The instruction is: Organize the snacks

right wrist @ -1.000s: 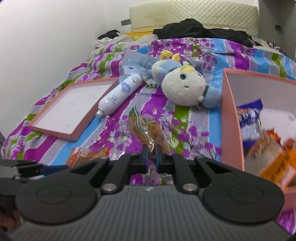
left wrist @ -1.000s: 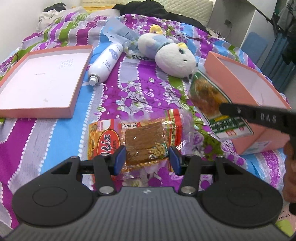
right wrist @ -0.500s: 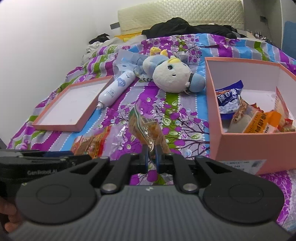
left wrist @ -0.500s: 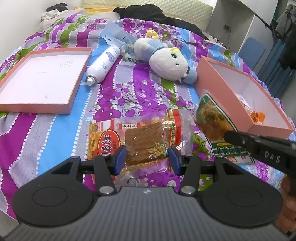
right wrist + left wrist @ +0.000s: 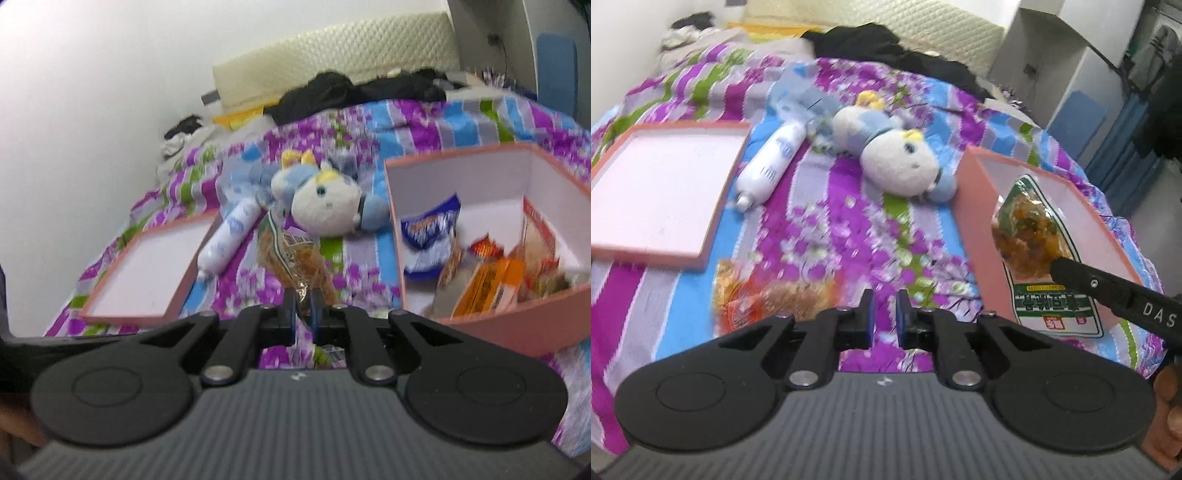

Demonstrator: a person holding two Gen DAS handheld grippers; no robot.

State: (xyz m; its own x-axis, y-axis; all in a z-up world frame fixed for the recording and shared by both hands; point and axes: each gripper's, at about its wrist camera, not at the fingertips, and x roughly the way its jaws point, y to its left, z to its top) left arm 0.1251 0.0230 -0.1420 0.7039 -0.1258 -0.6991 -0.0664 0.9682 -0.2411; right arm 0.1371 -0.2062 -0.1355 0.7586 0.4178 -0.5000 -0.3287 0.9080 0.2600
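My right gripper (image 5: 303, 295) is shut on a clear snack packet with a green label (image 5: 291, 254) and holds it up in the air; in the left wrist view the packet (image 5: 1034, 254) hangs in front of the pink box (image 5: 979, 206). The pink box (image 5: 480, 325) holds several snack packs, one blue (image 5: 432, 232). My left gripper (image 5: 884, 314) has its jaws nearly closed and empty, above the bedspread. An orange biscuit packet (image 5: 768, 295) lies on the bed just to its left, blurred.
A pink box lid (image 5: 665, 195) lies at the left. A white spray bottle (image 5: 772, 162) and a white-and-blue plush toy (image 5: 897, 166) lie at the middle back. Black clothes (image 5: 886, 44) and a padded headboard are behind.
My left gripper narrowed from wide open to nearly closed and shifted right off the biscuit packet. My right gripper lifted the green-label packet toward the pink box.
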